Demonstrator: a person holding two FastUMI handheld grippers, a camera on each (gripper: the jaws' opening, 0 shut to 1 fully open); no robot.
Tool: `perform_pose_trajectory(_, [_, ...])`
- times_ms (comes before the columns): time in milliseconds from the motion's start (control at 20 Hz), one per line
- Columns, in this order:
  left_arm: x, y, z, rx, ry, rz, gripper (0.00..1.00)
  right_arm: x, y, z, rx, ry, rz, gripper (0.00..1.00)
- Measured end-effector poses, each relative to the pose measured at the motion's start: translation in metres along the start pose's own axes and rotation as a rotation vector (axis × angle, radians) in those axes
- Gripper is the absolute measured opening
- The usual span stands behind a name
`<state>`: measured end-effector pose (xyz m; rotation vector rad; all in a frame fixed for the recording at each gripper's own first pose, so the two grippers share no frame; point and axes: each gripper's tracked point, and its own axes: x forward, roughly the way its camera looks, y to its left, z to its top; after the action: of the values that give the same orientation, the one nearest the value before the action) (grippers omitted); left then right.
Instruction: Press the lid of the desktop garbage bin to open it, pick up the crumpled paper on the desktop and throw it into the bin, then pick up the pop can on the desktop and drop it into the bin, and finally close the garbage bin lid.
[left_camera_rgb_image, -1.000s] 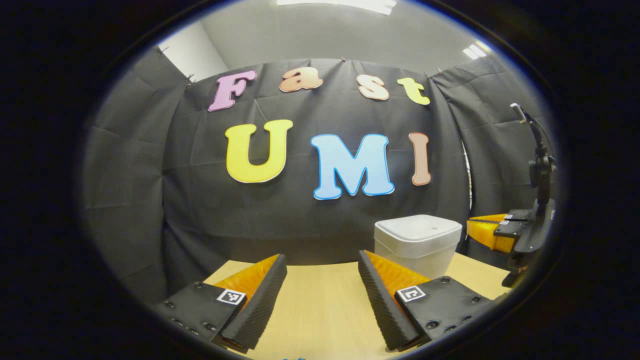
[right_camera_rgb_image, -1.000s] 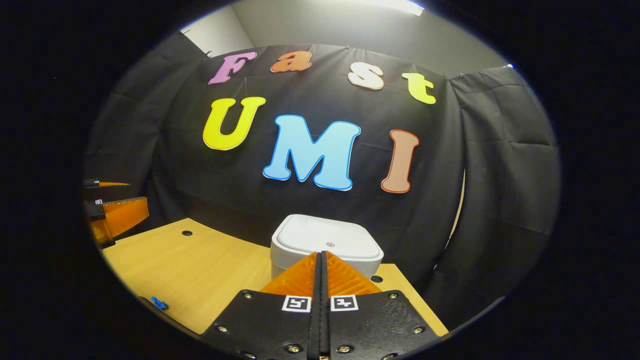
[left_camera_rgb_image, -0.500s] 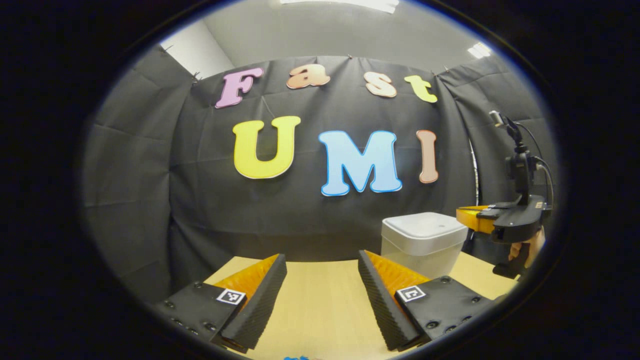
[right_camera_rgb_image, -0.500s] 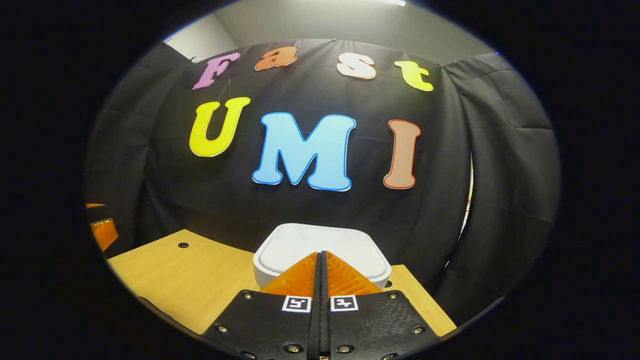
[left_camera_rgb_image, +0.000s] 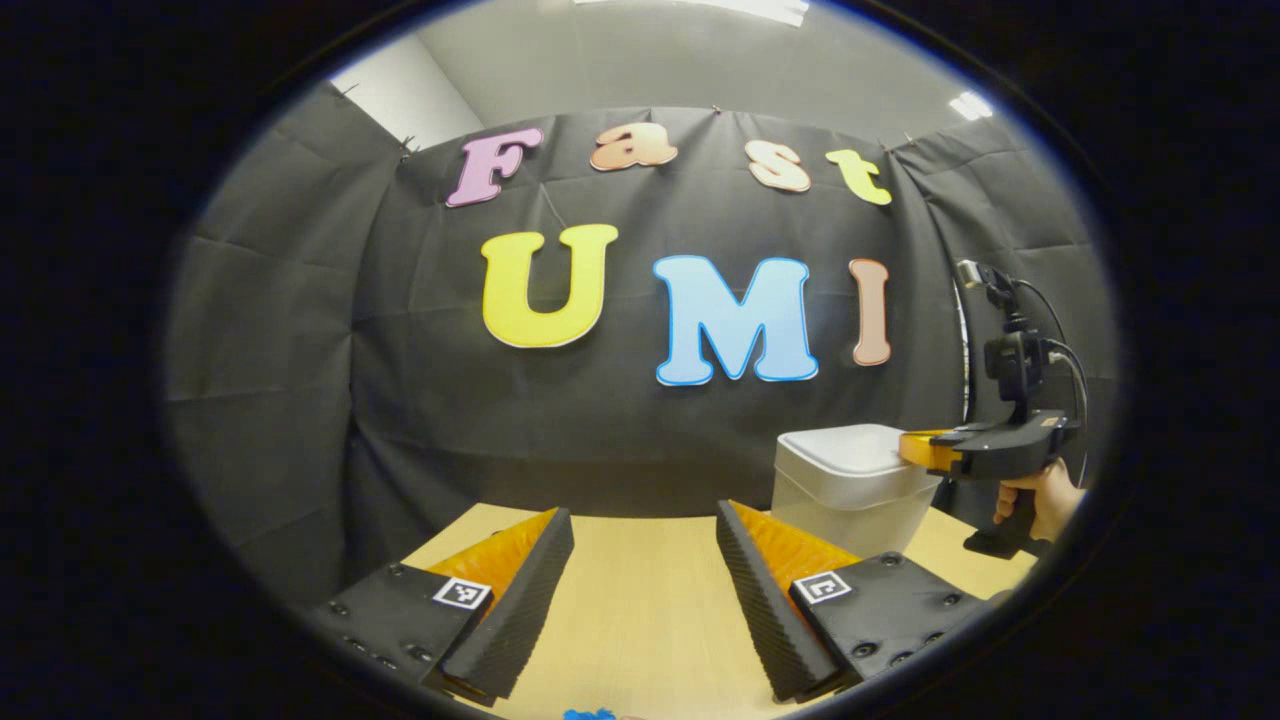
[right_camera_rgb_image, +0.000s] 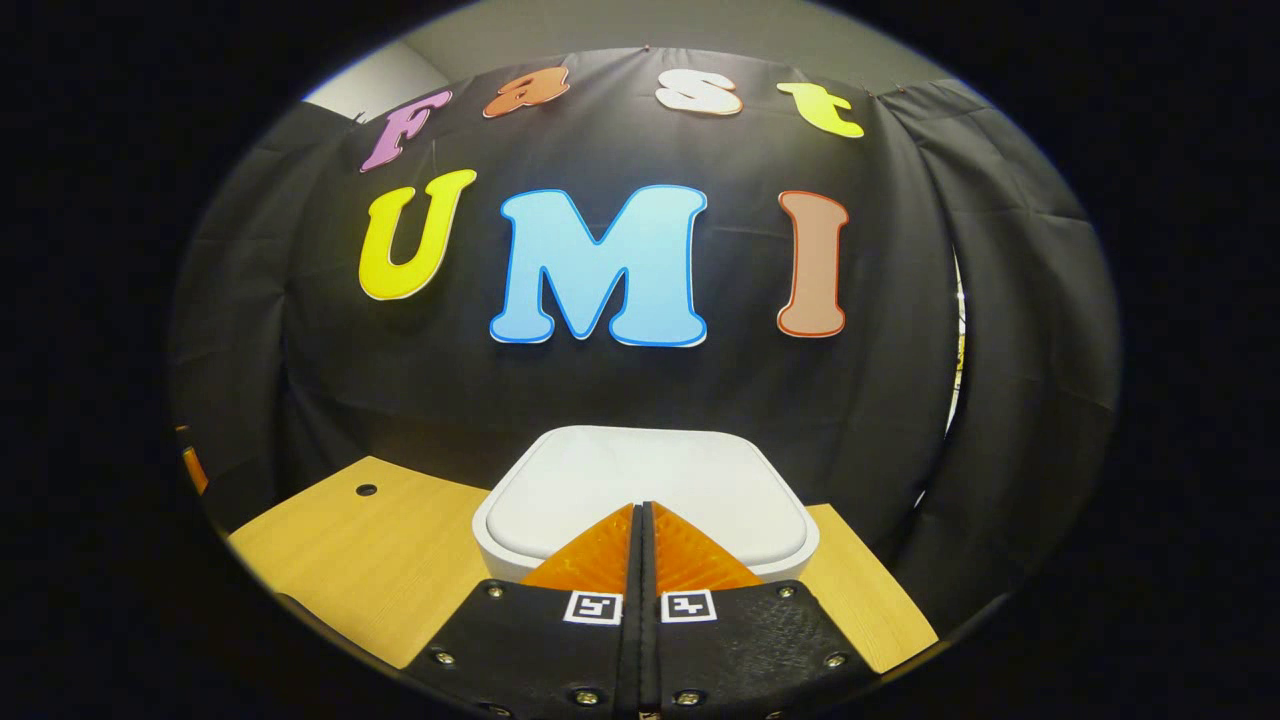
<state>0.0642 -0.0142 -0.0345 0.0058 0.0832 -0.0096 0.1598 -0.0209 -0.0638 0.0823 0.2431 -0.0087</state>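
The task is at its first step: the lid (right_camera_rgb_image: 645, 485) of the garbage bin (left_camera_rgb_image: 850, 485) is still down, so the paper, the can and the closing are all left. In the right gripper view, the right tongs (right_camera_rgb_image: 641, 512) are pressed together, empty, over the lid's near edge at 6 o'clock; contact I cannot tell. The left tongs (left_camera_rgb_image: 645, 560) stand wide, empty, above the desk (left_camera_rgb_image: 640, 620), the bin at 3 o'clock.

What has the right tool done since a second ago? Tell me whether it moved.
Yes. In the left gripper view the right tool has come in and down toward the bin, its tips now over the lid, which looms larger in the right gripper view.
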Motion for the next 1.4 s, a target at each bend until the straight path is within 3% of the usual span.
perform_pose_trajectory(450, [0.002,0.01,-0.005,0.009,0.017,0.046,0.94,0.002,0.0,-0.008,0.082,0.017,0.032,0.01])
perform_pose_trajectory(800, [-0.009,0.015,-0.004,-0.003,0.013,0.067,0.93,0.003,0.001,-0.005,-0.06,-0.038,-0.029,0.01])
perform_pose_trajectory(1050, [-0.027,0.029,0.003,0.002,-0.007,0.096,0.96,0.002,0.0,0.004,0.027,-0.043,0.0,0.0])
perform_pose_trajectory(1400, [-0.041,0.044,-0.003,-0.002,0.001,0.125,0.94,-0.011,-0.002,0.036,0.033,-0.127,-0.04,0.0])
